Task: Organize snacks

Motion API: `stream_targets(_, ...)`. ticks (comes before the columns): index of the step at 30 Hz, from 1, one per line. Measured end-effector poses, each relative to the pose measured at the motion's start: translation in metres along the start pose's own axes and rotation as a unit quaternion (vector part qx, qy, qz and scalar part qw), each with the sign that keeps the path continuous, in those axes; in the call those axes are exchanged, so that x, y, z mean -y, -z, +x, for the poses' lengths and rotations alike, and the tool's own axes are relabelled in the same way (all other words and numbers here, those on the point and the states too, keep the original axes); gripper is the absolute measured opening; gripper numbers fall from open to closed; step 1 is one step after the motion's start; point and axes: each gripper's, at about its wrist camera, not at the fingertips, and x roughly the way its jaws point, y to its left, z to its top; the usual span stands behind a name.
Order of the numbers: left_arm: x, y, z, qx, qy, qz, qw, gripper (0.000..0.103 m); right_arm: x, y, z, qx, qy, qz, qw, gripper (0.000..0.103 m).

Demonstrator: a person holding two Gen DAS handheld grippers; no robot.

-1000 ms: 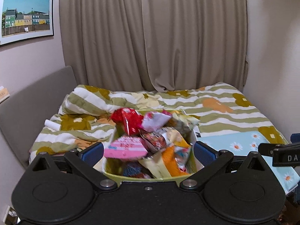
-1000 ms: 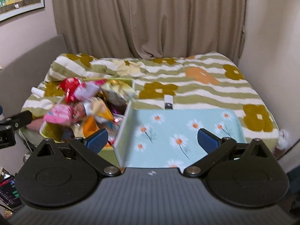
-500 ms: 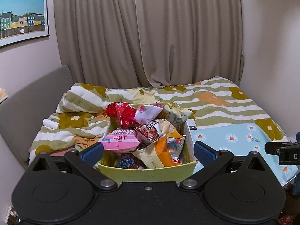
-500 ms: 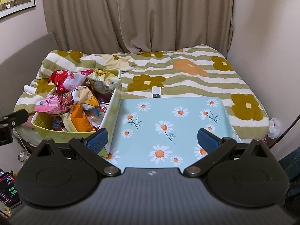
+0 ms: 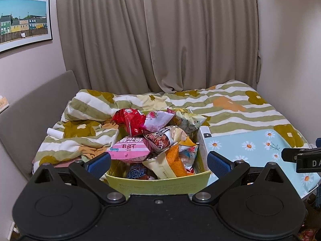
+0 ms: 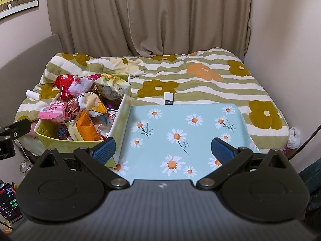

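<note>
A yellow-green box (image 5: 158, 184) heaped with snack packets sits on the bed; it also shows in the right wrist view (image 6: 60, 140). On top lie a pink packet (image 5: 128, 150), a red packet (image 5: 128, 120) and an orange packet (image 5: 176, 160). My left gripper (image 5: 158, 161) is open and empty, just short of the box's near wall. My right gripper (image 6: 163, 148) is open and empty above a light blue daisy-print board (image 6: 186, 132) that lies right of the box.
The bed carries a green-striped flowered blanket (image 6: 200, 80). A small white device (image 6: 168, 98) lies at the board's far edge. A white roll (image 5: 55, 133) lies left of the box. Curtains (image 5: 156, 36) hang behind, a grey headboard (image 5: 36, 104) stands left, walls close both sides.
Both grippers have pulled back and risen, so the box and the board look smaller and lower in view. Jaws stayed open. The snacks have not moved.
</note>
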Motion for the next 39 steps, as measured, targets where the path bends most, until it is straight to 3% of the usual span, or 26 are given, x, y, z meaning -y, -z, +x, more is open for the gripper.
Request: stream_targets(39,-0.010,0.004,-0.003,0.002,-0.003,-0.005,1.0000,0.103,-0.015,-0.003,0.003,-0.001,-0.001,-0.001,1.000,0.103)
